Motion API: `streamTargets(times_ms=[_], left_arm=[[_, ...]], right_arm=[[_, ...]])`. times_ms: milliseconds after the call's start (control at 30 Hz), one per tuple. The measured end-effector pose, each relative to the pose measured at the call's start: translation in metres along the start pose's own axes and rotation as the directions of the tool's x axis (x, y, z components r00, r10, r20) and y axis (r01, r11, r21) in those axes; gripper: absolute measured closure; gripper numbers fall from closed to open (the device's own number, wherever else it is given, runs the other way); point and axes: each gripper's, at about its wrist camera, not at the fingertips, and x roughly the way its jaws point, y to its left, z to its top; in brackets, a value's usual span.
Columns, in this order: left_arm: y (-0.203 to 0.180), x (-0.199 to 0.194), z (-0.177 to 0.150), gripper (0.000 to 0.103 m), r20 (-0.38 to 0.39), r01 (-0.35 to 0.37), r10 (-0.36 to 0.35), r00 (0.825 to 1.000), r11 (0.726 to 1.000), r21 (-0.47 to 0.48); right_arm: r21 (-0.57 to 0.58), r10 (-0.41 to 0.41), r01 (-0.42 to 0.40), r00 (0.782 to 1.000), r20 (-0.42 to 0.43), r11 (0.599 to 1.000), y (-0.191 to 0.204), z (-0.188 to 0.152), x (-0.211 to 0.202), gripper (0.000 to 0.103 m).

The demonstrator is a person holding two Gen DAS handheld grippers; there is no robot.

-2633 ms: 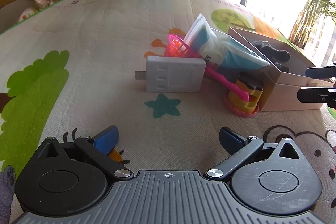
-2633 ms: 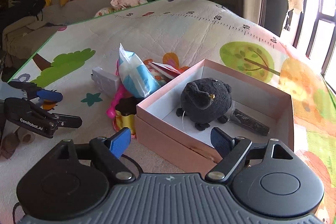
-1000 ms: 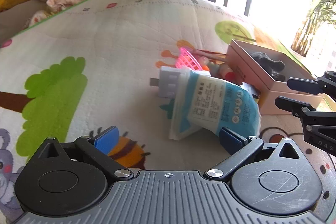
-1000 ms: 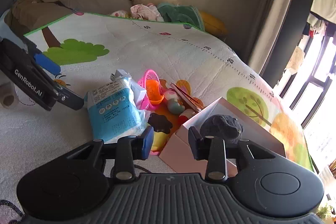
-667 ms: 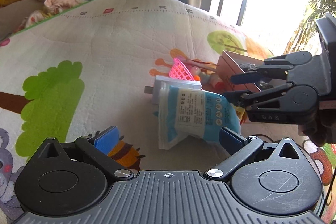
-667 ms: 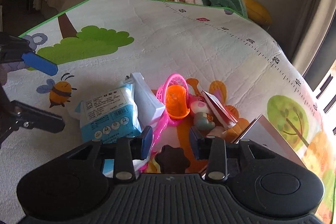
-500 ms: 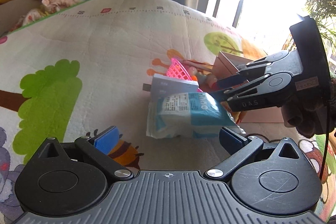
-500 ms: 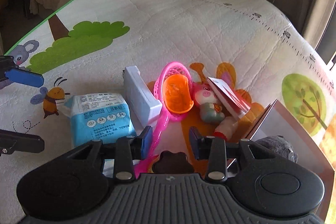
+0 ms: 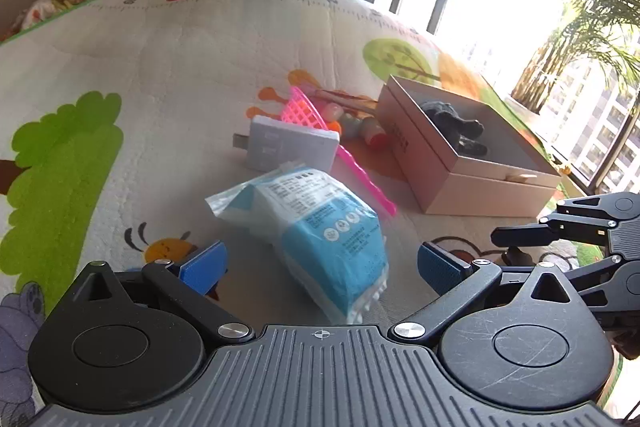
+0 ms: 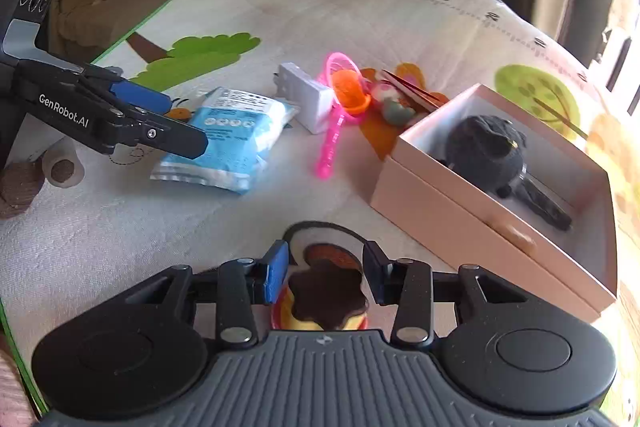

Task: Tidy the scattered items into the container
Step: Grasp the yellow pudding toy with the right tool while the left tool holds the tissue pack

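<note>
Your right gripper (image 10: 325, 277) has just been opening; its jaws straddle the pudding toy (image 10: 326, 297) without pressing it. Your left gripper (image 9: 322, 261) hangs wide over the blue pack (image 9: 320, 227) on the mat (image 9: 160, 75). The box (image 10: 460, 203) sits right, past the pink scoop (image 10: 332, 143).

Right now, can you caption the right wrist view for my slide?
Right gripper straddles a yellow toy with brown top; beyond, blue tissue pack and pink box holding a dark plush.

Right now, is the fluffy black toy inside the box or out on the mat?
Inside. The black plush toy sits within the open pink box.
</note>
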Motion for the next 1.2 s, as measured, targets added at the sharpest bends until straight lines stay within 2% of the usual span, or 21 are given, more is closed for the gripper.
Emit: streamTargets(times_ms=[67, 133, 233, 333, 500, 600, 667, 733, 833, 933, 1033, 1100, 1167, 1200], left_arm=[[-0.01, 0.011, 0.004, 0.0, -0.021, -0.044, 0.045, 0.999, 0.999, 0.023], [-0.019, 0.027, 0.008, 0.0, -0.027, -0.127, 0.129, 0.991, 0.99, 0.064], [-0.023, 0.051, 0.014, 0.0, -0.042, -0.186, 0.191, 0.981, 0.978, 0.099], [-0.026, 0.062, 0.012, 0.0, -0.055, -0.183, 0.192, 0.98, 0.974, 0.134], [-0.036, 0.062, 0.004, 0.0, 0.0, -0.197, 0.201, 0.98, 0.958, 0.209], [-0.038, 0.055, 0.004, 0.005, 0.015, -0.17, 0.17, 0.985, 0.962, 0.214], [-0.038, 0.053, 0.004, 0.031, 0.018, -0.169, 0.169, 0.985, 0.959, 0.226], [-0.038, 0.053, 0.004, 0.031, 0.016, -0.162, 0.163, 0.987, 0.96, 0.228], [-0.043, 0.051, 0.002, 0.037, 0.017, -0.151, 0.151, 0.988, 0.956, 0.251], [-0.054, 0.043, -0.004, 0.037, -0.011, -0.063, 0.07, 0.998, 0.955, 0.291], [-0.071, 0.028, -0.018, 0.035, -0.052, 0.063, -0.048, 0.997, 0.935, 0.35], [-0.081, 0.018, -0.027, 0.027, -0.066, 0.116, -0.098, 0.993, 0.92, 0.374], [-0.084, 0.011, -0.034, 0.007, -0.059, 0.122, -0.108, 0.992, 0.92, 0.373], [-0.085, 0.009, -0.037, 0.007, -0.053, 0.114, -0.102, 0.993, 0.924, 0.366]], right_arm=[[0.077, -0.056, 0.053, 0.998, 0.038, 0.996, -0.01, -0.016, -0.015, 0.046], [0.149, -0.128, 0.114, 0.988, 0.092, 0.982, -0.018, -0.031, -0.03, 0.029], [0.237, -0.187, 0.151, 0.973, 0.136, 0.96, -0.025, -0.047, -0.042, 0.017], [0.282, -0.183, 0.136, 0.972, 0.147, 0.95, -0.029, -0.061, -0.046, 0.011], [0.332, -0.18, 0.131, 0.976, 0.122, 0.934, -0.033, -0.076, -0.04, 0.007], [0.371, -0.176, 0.128, 0.979, 0.1, 0.92, -0.034, -0.085, -0.033, 0.005], [0.39, -0.17, 0.125, 0.982, 0.084, 0.912, -0.034, -0.089, -0.029, 0.005], [0.411, -0.169, 0.12, 0.982, 0.086, 0.904, -0.032, -0.093, -0.027, 0.0], [0.415, -0.177, 0.126, 0.98, 0.086, 0.901, -0.027, -0.094, -0.025, 0.0], [0.422, -0.197, 0.143, 0.976, 0.087, 0.895, -0.025, -0.094, -0.024, 0.0], [0.439, -0.196, 0.147, 0.978, 0.068, 0.886, -0.027, -0.091, -0.023, 0.0], [0.44, -0.189, 0.151, 0.981, 0.044, 0.885, -0.028, -0.087, -0.022, 0.0], [0.424, -0.193, 0.163, 0.981, 0.029, 0.891, -0.027, -0.085, -0.02, 0.0], [0.408, -0.199, 0.171, 0.98, 0.027, 0.897, -0.025, -0.086, -0.019, 0.0]])
